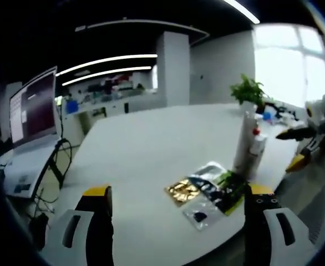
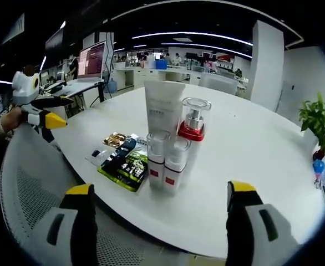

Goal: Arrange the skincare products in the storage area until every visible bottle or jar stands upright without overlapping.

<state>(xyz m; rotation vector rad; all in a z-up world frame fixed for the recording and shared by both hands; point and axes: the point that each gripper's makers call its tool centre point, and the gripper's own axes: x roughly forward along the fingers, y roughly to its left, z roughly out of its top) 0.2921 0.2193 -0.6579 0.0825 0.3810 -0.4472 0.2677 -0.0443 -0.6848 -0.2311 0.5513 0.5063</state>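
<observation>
Several skincare products stand upright in a tight cluster on the white round table [image 2: 251, 138]: a tall white tube [image 2: 163, 108], a pump bottle with a red collar and clear cap [image 2: 193, 126], and two small clear-capped bottles [image 2: 157, 160] [image 2: 176, 165] in front. In the left gripper view the cluster [image 1: 248, 145] stands right of centre. My right gripper [image 2: 162, 221] is open, just short of the bottles, holding nothing. My left gripper [image 1: 179, 221] is open and empty, near the table edge. Each gripper shows in the other's view: the left gripper [image 2: 47, 113], the right gripper [image 1: 299, 148].
Flat foil and dark sachets [image 2: 123, 162] [image 1: 207, 191] lie on the table beside the bottles. A grey mesh chair [image 2: 35, 183] stands at the table edge. A potted plant [image 2: 318, 119] [image 1: 248, 90] sits farther off. A monitor [image 1: 35, 105] stands on a side desk.
</observation>
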